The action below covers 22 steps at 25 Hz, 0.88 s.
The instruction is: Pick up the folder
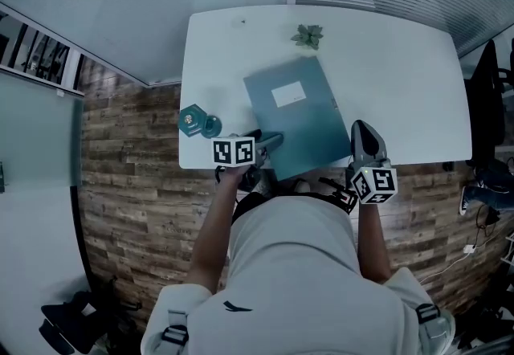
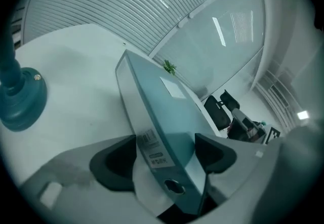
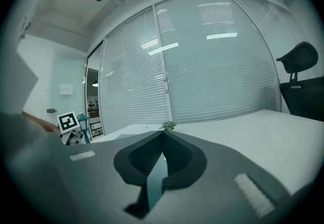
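Folder (image 1: 293, 116) flat at frame centre on worktop (image 1: 401, 72), near edge between both tools.
Left tool (image 1: 269, 140) open, jaws astride spine at lower-left corner; right tool (image 1: 365, 136) clamped on lower-right corner.

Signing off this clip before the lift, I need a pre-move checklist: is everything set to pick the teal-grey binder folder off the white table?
1. Left gripper straddles the teal-grey binder folder's spine: ok.
2. Left jaws clamped on that spine: not ok, they stand open.
3. Right gripper shut on the folder's thin near edge: ok.
4. Teal round-based ornament clear of the folder: ok.
5. Grip firm enough to lift: cannot tell.
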Each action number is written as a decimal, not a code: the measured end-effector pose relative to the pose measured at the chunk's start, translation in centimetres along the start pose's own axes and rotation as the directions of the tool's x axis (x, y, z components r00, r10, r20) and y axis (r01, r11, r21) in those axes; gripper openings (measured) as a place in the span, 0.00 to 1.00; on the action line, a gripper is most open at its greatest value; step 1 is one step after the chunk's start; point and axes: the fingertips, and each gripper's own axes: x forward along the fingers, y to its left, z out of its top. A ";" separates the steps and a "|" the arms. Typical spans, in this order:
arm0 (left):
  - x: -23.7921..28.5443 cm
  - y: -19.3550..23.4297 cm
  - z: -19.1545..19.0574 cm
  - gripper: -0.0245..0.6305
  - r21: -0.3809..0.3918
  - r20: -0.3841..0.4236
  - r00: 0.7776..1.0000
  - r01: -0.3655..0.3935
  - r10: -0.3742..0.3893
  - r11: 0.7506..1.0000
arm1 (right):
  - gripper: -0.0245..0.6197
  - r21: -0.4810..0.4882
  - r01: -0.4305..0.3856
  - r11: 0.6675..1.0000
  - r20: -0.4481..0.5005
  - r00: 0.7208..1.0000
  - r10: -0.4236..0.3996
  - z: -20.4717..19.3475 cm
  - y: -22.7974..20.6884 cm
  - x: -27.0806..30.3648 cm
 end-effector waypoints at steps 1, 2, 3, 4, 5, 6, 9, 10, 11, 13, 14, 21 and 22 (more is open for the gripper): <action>0.0 0.0 0.0 0.62 0.001 0.000 1.000 0.001 -0.001 1.000 | 0.04 0.003 0.002 1.000 -0.003 1.000 -0.002 -0.1 0.0 0.1; 0.0 -0.1 0.0 0.61 0.003 -0.003 1.000 0.002 -0.002 1.000 | 0.04 0.005 0.004 1.000 -0.004 1.000 -0.004 -0.2 0.0 0.1; 0.0 -0.1 0.0 0.61 0.003 -0.005 1.000 0.005 -0.005 1.000 | 0.04 0.007 0.005 1.000 -0.006 1.000 -0.005 -0.3 0.0 0.2; 0.0 -0.1 0.0 0.61 0.002 -0.008 1.000 0.009 -0.009 1.000 | 0.04 0.008 0.003 1.000 -0.007 1.000 -0.003 -0.4 0.1 0.3; 0.0 -0.1 0.0 0.60 0.000 -0.009 1.000 0.014 -0.014 1.000 | 0.04 0.007 0.001 1.000 -0.007 1.000 -0.001 -0.4 0.3 0.5; -0.1 -0.1 0.1 0.60 -0.002 -0.008 1.000 0.018 -0.018 1.000 | 0.04 0.006 -0.003 1.000 -0.008 1.000 0.003 -0.4 0.4 0.7; 0.0 -0.1 0.1 0.59 -0.004 0.002 1.000 0.022 -0.022 1.000 | 0.04 0.008 -0.012 1.000 -0.010 1.000 0.012 -0.6 0.7 1.2; 0.0 0.0 0.1 0.59 -0.005 0.005 1.000 0.022 -0.022 1.000 | 0.04 0.007 -0.015 1.000 -0.012 1.000 0.015 -0.6 0.8 1.3; 0.0 0.0 0.0 0.59 -0.006 0.007 1.000 0.022 -0.022 1.000 | 0.04 0.006 -0.017 1.000 -0.016 1.000 0.017 -0.7 0.8 1.4; 0.0 0.2 0.1 0.59 -0.008 0.010 1.000 0.025 -0.025 1.000 | 0.04 0.004 -0.019 1.000 -0.024 1.000 0.019 -0.8 0.9 1.7; 0.0 0.2 0.1 0.59 -0.009 0.012 1.000 0.027 -0.027 1.000 | 0.04 0.003 -0.020 1.000 -0.030 0.999 0.020 -1.0 1.0 1.8; -0.1 0.2 0.1 0.58 -0.013 0.011 0.999 0.033 -0.033 0.999 | 0.04 0.001 -0.020 1.000 -0.168 0.986 0.019 -2.7 0.0 4.0; -0.1 0.2 0.1 0.58 -0.013 0.011 0.999 0.033 -0.033 0.999 | 0.07 0.006 -0.026 1.000 -0.210 0.977 0.027 -3.3 -0.1 4.5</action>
